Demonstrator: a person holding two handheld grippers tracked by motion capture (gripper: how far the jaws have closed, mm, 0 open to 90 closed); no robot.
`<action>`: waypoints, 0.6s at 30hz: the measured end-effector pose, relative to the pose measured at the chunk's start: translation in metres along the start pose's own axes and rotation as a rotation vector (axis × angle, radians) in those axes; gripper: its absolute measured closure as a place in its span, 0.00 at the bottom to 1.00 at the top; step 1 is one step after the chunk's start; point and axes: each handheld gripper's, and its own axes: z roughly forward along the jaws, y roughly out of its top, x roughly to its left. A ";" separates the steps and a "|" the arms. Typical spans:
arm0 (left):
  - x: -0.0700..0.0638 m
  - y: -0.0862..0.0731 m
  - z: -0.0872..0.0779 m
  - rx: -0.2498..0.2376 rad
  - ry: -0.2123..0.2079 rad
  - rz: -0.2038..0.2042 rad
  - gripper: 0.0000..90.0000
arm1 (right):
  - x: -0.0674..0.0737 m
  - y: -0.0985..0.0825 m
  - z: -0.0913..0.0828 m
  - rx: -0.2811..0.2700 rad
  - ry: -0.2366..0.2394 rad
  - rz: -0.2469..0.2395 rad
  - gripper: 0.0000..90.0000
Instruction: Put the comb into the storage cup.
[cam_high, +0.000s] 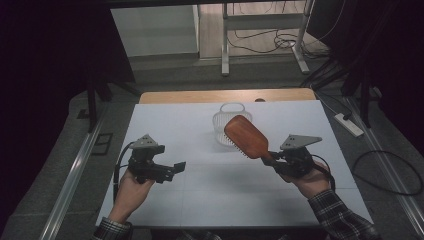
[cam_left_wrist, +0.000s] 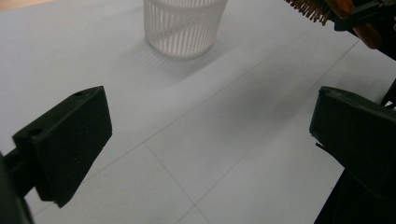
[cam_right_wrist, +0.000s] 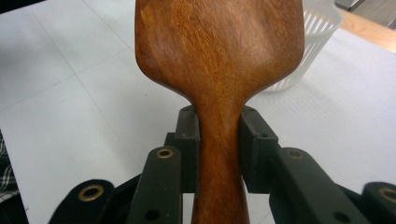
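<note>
A wooden hairbrush with a broad paddle head is held above the white table, its head pointing up and left toward a white slatted basket. My right gripper is shut on the brush's handle, both pads pressed against its narrow neck. The basket stands just behind the brush head. My left gripper hangs open at the left of the table with nothing between its fingers; ahead of it are the basket and the brush's bristles.
The white sheet covers the table, with a strip of wood at the far edge. A metal frame, cables and a power strip lie on the floor beyond and to the right.
</note>
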 end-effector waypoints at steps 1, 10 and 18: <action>0.000 0.001 0.001 -0.002 -0.002 0.003 0.00 | 0.000 0.000 0.000 0.000 0.000 0.000 0.79; -0.003 0.014 0.011 -0.024 -0.045 0.004 0.00 | 0.001 0.002 -0.003 -0.038 -0.012 0.000 0.79; -0.006 0.021 0.020 -0.038 -0.090 -0.001 0.00 | 0.004 0.004 -0.003 -0.060 -0.016 -0.006 0.79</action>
